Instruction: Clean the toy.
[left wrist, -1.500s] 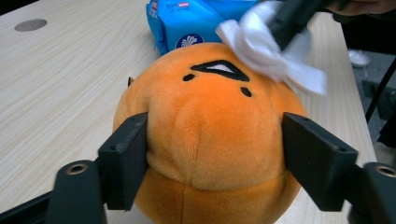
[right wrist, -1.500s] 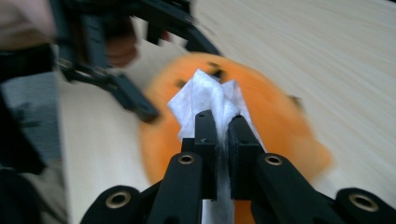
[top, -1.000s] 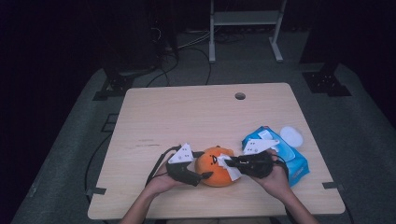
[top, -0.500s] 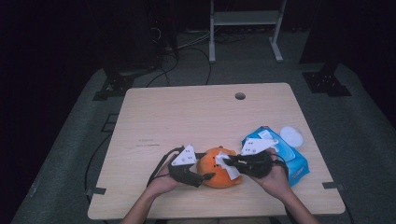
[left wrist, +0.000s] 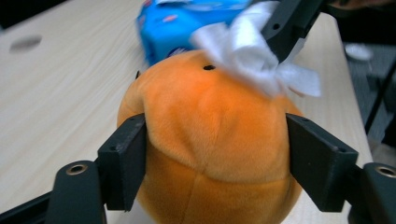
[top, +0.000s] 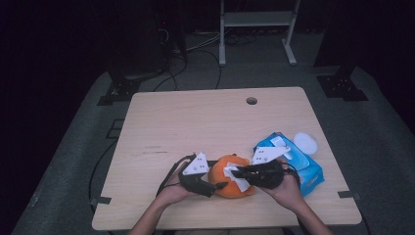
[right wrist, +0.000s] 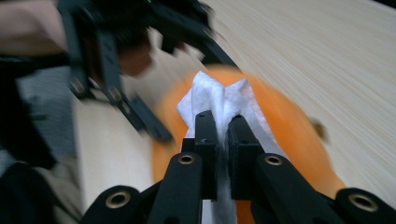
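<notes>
At the near edge of the table point(top: 161, 122), low in the high view's frame, the left gripper point(top: 218, 186) had just been closing on an orange plush toy point(top: 230, 183), its jaws pressed to both flanks. The toy sat between the two hands, directly ahead of the left gripper point(left wrist: 215, 149) and touching it. From the right, the right gripper point(top: 234, 172) was clamped shut on a white wipe point(top: 239, 178) laid on the toy's top, so the wiping hand worked from above. A blue wipe pack point(top: 303, 169) lay at lower right. The left gripper view showed the plush toy point(left wrist: 210, 140) dented at the pads; the right gripper view showed the white wipe point(right wrist: 219, 102) pinched between its jaws.
</notes>
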The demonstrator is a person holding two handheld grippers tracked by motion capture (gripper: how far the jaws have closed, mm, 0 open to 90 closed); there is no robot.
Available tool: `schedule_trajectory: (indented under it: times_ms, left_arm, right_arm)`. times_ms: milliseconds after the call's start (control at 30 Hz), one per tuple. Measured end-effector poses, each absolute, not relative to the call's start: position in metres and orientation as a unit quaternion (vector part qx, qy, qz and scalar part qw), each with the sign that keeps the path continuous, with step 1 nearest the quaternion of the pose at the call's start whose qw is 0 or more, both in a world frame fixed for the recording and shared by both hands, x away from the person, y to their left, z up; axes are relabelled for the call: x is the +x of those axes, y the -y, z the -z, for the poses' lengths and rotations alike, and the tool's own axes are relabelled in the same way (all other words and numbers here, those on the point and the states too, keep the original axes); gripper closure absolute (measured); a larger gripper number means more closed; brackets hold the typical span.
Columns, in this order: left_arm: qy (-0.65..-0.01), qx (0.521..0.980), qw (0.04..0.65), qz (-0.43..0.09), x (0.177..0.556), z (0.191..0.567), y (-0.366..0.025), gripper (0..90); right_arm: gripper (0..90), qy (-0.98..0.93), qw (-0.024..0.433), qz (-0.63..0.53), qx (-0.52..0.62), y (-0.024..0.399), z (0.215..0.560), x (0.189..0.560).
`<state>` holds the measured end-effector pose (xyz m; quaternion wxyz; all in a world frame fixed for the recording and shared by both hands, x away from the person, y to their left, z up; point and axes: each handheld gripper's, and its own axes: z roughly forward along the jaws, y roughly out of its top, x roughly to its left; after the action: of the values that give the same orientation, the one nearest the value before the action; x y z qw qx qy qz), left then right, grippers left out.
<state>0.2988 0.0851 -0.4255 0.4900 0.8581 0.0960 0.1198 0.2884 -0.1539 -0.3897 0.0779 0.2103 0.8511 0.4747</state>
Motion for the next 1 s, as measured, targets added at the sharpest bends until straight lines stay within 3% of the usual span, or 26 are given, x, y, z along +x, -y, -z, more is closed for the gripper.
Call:
schedule_trajectory:
  times_ms: [100, 233, 367, 533, 700, 800, 1000]
  left_arm:
    - [-0.100, 0.856, 0.493, -0.120, 0.298, 0.425, -0.083, 22.6]
    - [-0.116, 0.849, 0.504, -0.106, 0.303, 0.428, -0.086, 23.6]
    - [-0.117, 0.855, 0.490, -0.120, 0.299, 0.424, -0.077, 25.4]
    - [-0.101, 0.861, 0.479, -0.136, 0.295, 0.423, -0.075, 26.6]
    - [-0.107, 0.859, 0.484, -0.131, 0.296, 0.425, -0.078, 26.8]
    - [-0.108, 0.858, 0.485, -0.132, 0.296, 0.425, -0.074, 26.0]
    - [-0.069, 0.867, 0.467, -0.158, 0.287, 0.425, -0.068, 25.0]
  right_arm:
    - [83.8, -0.853, 0.097, -0.468, 0.208, 0.154, 0.386, 0.289]
    - [83.9, -0.850, 0.102, -0.465, 0.226, 0.162, 0.388, 0.292]
    - [83.9, -0.852, 0.080, -0.474, 0.208, 0.149, 0.388, 0.283]
    - [84.0, -0.854, 0.086, -0.472, 0.198, 0.141, 0.388, 0.281]
    - [84.0, -0.846, 0.126, -0.462, 0.233, 0.163, 0.384, 0.291]
    - [84.0, -0.841, 0.102, -0.467, 0.252, 0.173, 0.391, 0.296]
    - [83.8, -0.845, 0.079, -0.480, 0.222, 0.155, 0.390, 0.285]
